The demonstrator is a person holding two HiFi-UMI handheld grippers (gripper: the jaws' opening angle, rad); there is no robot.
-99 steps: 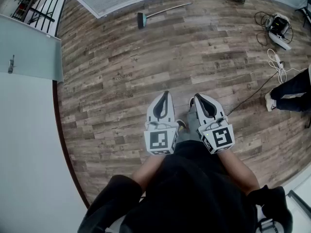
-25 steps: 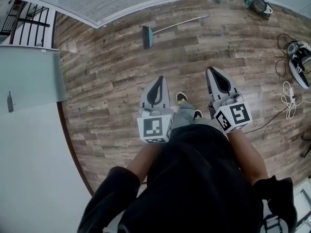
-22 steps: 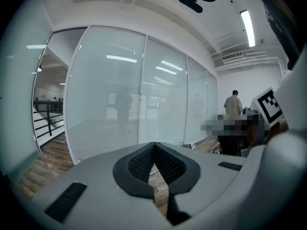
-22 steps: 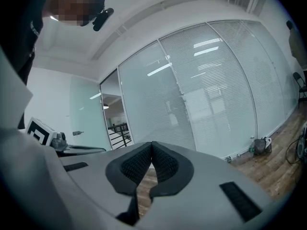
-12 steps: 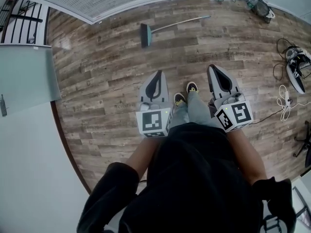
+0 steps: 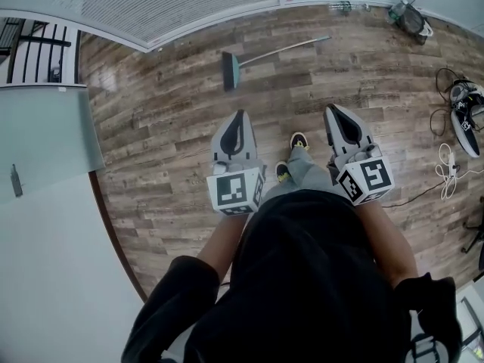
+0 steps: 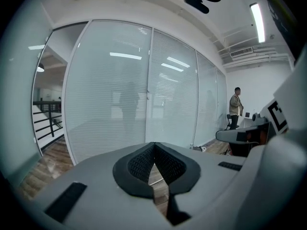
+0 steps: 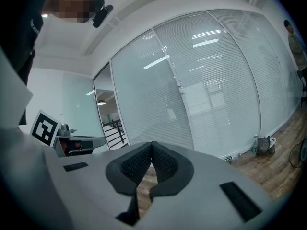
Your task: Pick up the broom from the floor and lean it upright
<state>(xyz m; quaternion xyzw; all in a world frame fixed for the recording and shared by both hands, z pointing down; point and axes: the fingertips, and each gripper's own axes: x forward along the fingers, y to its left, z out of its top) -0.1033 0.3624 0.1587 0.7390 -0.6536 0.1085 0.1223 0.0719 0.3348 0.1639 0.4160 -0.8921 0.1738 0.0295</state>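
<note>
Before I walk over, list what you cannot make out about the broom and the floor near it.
Broom bristles, head view: too small to judge.
Broom, gripper views: not identifiable; left gripper and right gripper bodies block the floor.
Device with cables, head view: too small to identify.
Floor under the person: hidden by the torso.

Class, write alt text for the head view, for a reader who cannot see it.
A broom lies flat on the wooden floor near a glass wall, ahead of a person seen from above. The left gripper and right gripper, both shut and empty, point toward it, well short of it.
</note>
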